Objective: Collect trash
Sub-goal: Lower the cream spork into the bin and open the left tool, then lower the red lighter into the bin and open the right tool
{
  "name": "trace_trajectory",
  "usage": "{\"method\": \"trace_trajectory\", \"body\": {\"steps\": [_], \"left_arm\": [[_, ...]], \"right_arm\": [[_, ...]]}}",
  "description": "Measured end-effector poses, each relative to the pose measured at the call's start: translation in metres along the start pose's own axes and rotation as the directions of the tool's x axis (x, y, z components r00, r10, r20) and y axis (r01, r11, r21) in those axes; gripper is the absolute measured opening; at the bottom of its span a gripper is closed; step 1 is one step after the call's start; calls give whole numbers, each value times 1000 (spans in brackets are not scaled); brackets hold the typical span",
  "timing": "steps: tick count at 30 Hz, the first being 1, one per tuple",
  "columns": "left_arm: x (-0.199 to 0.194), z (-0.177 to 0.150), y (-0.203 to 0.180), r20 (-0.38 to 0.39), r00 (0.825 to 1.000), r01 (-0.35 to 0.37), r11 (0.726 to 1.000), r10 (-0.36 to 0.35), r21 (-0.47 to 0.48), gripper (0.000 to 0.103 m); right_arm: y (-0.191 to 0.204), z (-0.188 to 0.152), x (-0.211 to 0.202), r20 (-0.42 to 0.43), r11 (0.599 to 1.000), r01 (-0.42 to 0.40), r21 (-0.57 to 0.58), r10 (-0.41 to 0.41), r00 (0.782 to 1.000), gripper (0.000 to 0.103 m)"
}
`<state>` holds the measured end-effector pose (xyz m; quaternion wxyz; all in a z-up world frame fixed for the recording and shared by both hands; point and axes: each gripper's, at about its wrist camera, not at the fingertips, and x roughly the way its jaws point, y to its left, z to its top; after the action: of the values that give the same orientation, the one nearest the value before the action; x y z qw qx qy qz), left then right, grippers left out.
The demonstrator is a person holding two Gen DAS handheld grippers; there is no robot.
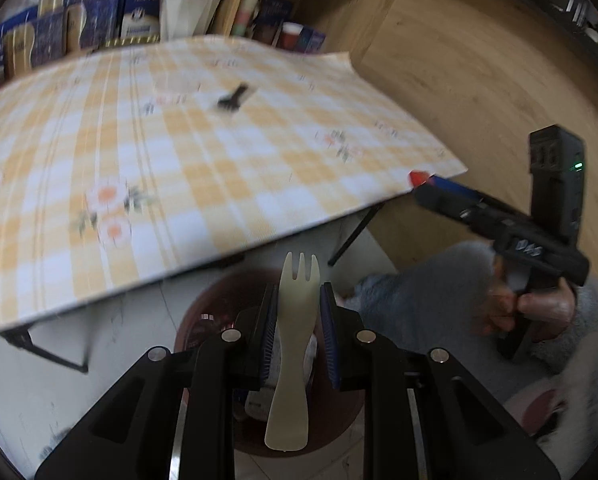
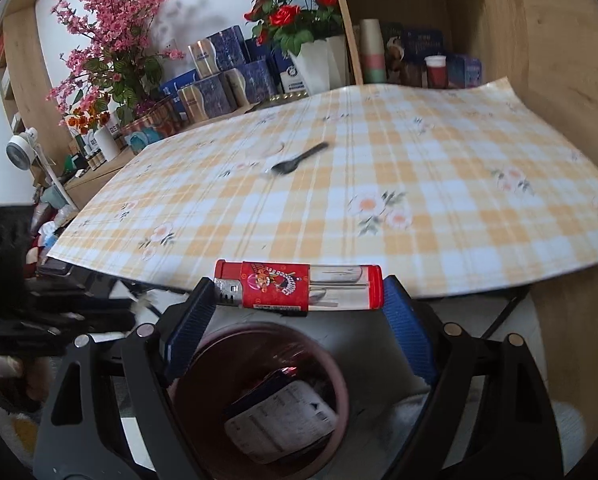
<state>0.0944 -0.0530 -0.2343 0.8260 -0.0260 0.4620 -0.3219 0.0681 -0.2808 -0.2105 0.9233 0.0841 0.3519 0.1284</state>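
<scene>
My left gripper (image 1: pixel 299 292) is shut on a cream plastic fork (image 1: pixel 293 320), tines pointing away, above a dark red bin (image 1: pixel 197 308) on the floor. My right gripper (image 2: pixel 299 288) is shut on a red lighter (image 2: pixel 275 284), held lengthwise between the blue pads (image 2: pixel 403 316) just off the table's near edge. The bin's rim (image 2: pixel 341 380) lies right below it, with a printed paper packet (image 2: pixel 283 420) inside. A black plastic spoon (image 2: pixel 299 158) lies mid-table, blurred as a black utensil (image 1: pixel 233 98) in the left wrist view. The right gripper (image 1: pixel 423 184) also shows at the table corner there.
The table wears a yellow checked cloth (image 2: pixel 419 200) and overhangs the bin. Behind it stand flower vases (image 2: pixel 315 64), blue boxes and cans (image 2: pixel 219 80) and a wooden shelf (image 2: pixel 415 40). A hand in a grey fuzzy sleeve (image 1: pixel 419 292) holds the right gripper.
</scene>
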Motion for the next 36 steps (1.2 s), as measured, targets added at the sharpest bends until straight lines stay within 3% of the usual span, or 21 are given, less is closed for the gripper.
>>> {"method": "trace_trajectory", "body": {"steps": [10, 24, 30, 36], "left_arm": [[41, -33, 20, -77, 997, -25, 999, 22, -39, 21], [55, -29, 29, -103, 994, -37, 998, 31, -57, 17], [38, -26, 36, -48, 998, -45, 994, 41, -95, 18], [-1, -15, 42, 62, 993, -95, 988, 103, -124, 36]], "right_arm": [[9, -10, 20, -50, 999, -2, -32, 0, 999, 83], [20, -13, 31, -87, 996, 1, -93, -9, 996, 83], [26, -15, 33, -97, 992, 6, -129, -18, 995, 83], [34, -18, 37, -115, 985, 12, -172, -33, 993, 83]]}}
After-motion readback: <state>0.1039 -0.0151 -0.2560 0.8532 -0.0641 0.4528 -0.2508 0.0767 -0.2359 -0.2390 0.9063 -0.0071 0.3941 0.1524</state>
